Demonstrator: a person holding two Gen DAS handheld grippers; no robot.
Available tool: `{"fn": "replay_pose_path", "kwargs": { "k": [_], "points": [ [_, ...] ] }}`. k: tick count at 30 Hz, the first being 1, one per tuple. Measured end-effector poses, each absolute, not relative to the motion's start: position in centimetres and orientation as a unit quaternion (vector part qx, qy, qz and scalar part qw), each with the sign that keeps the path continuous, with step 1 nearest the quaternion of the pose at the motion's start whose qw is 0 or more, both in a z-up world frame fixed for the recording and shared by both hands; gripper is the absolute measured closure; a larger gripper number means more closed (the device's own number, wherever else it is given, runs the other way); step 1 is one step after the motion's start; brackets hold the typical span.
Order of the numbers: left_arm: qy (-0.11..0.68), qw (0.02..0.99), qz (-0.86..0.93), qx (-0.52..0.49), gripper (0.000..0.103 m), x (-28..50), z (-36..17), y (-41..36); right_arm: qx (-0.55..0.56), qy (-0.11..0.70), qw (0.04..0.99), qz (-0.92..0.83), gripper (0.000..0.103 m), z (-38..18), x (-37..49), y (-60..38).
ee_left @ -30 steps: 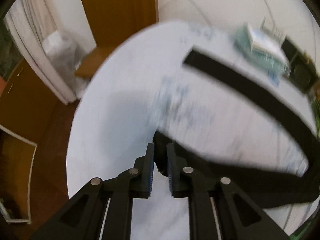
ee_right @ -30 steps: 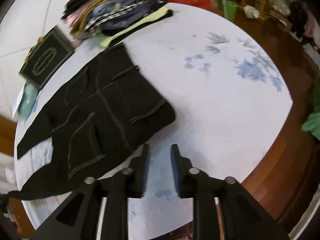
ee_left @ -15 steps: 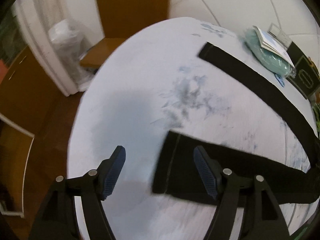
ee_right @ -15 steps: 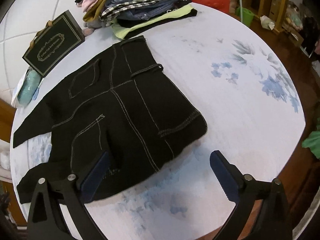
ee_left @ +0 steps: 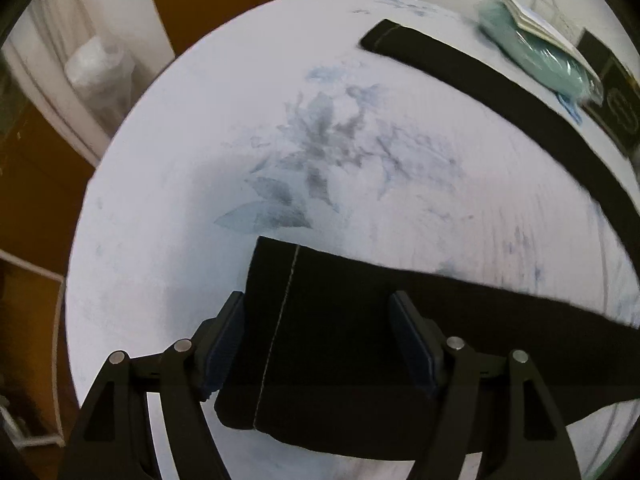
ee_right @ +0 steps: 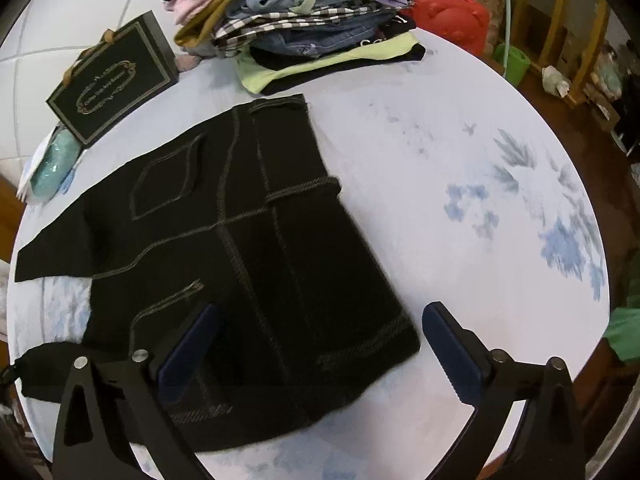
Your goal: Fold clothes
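Flat black stitched trousers [ee_right: 256,248], round floral tablecloth [ee_right: 460,208], both tongs [ee_left: 320,344] [ee_right: 320,352] wide.

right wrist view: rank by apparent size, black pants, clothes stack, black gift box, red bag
1. black pants, the largest by far.
2. clothes stack, though cut off by the top edge.
3/4. black gift box and red bag look alike; the bag sits farther back, so I won't rank them.

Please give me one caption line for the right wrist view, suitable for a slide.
Open right gripper above the waist end of black jeans spread on a round floral table, stacked clothes behind.
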State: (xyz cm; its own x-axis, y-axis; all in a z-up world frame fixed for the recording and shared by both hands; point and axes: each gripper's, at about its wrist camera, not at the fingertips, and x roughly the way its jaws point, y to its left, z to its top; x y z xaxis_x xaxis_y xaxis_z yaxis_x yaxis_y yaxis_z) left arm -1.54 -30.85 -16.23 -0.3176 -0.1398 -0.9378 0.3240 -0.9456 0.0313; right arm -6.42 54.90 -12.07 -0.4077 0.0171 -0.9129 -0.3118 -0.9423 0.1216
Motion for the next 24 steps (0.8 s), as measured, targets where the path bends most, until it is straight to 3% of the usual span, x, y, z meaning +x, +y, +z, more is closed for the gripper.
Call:
{"fn": "replay_pose_path", "kwargs": {
  "k": [3, 5, 6, 7, 8, 10, 11, 12, 13, 16, 19, 21, 22, 23, 24],
  "points": [
    [0.071, 0.165, -0.808, 0.561, 0.047, -1.0, -15.8, -30.0, -0.550, 0.144, 0.098, 0.817, 0.000, -13.4, -7.9, 55.9],
    [0.055, 0.192, -0.804, 0.560, 0.081, -0.6, -15.3, -29.5, -0.567, 0.146, 0.088, 0.806, 0.000, -14.6, -8.8, 56.0],
    [0.065, 0.194, -0.805, 0.557, 0.087, -0.3, -15.0, -29.6, -0.582, 0.146, 0.082, 0.796, 0.001, -15.3, -9.1, 55.7],
    [0.076, 0.197, -0.805, 0.554, 0.100, 0.1, -14.6, -29.7, -0.597, 0.147, 0.077, 0.785, 0.011, -16.0, -9.3, 55.5],
    [0.096, 0.195, -0.808, 0.547, 0.101, 0.5, -13.9, -30.0, -0.603, 0.145, 0.071, 0.782, 0.040, -16.3, -9.4, 54.9],
    [0.122, 0.201, -0.818, 0.525, 0.102, 1.4, -11.8, -30.6, -0.599, 0.115, 0.077, 0.789, 0.061, -15.6, -9.5, 53.4],
    [0.121, 0.206, -0.828, 0.507, 0.102, 1.9, -10.2, -30.7, -0.595, 0.089, 0.082, 0.794, 0.077, -14.9, -9.5, 52.6],
    [0.121, 0.210, -0.838, 0.489, 0.102, 2.4, -8.6, -30.8, -0.583, 0.072, 0.087, 0.804, 0.085, -13.8, -9.2, 52.1],
    [0.121, 0.214, -0.850, 0.465, 0.103, 3.1, -6.5, -30.8, -0.569, 0.056, 0.092, 0.815, 0.087, -12.6, -8.8, 51.6],
    [0.122, 0.217, -0.878, 0.408, 0.103, 5.4, -0.6, -31.6, -0.537, 0.045, 0.107, 0.836, 0.087, -10.0, -7.6, 51.6],
    [0.132, 0.196, -0.871, 0.431, 0.101, 5.3, 0.1, -33.2, -0.556, 0.057, 0.114, 0.821, 0.084, -11.0, -7.2, 52.6],
    [0.127, 0.186, -0.856, 0.466, 0.084, 4.5, -1.9, -33.6, -0.594, 0.069, 0.115, 0.793, 0.079, -13.9, -7.2, 53.0],
    [0.130, 0.180, -0.850, 0.477, 0.057, 4.2, -2.8, -33.9, -0.592, 0.079, 0.117, 0.794, 0.074, -14.4, -6.9, 53.2],
    [0.136, 0.177, -0.844, 0.487, 0.038, 4.0, -4.0, -34.1, -0.587, 0.090, 0.120, 0.796, 0.073, -14.8, -6.6, 53.3],
    [0.142, 0.174, -0.838, 0.497, 0.037, 3.7, -5.1, -34.4, -0.584, 0.097, 0.119, 0.797, 0.070, -14.8, -6.4, 53.3]
  ]
}}
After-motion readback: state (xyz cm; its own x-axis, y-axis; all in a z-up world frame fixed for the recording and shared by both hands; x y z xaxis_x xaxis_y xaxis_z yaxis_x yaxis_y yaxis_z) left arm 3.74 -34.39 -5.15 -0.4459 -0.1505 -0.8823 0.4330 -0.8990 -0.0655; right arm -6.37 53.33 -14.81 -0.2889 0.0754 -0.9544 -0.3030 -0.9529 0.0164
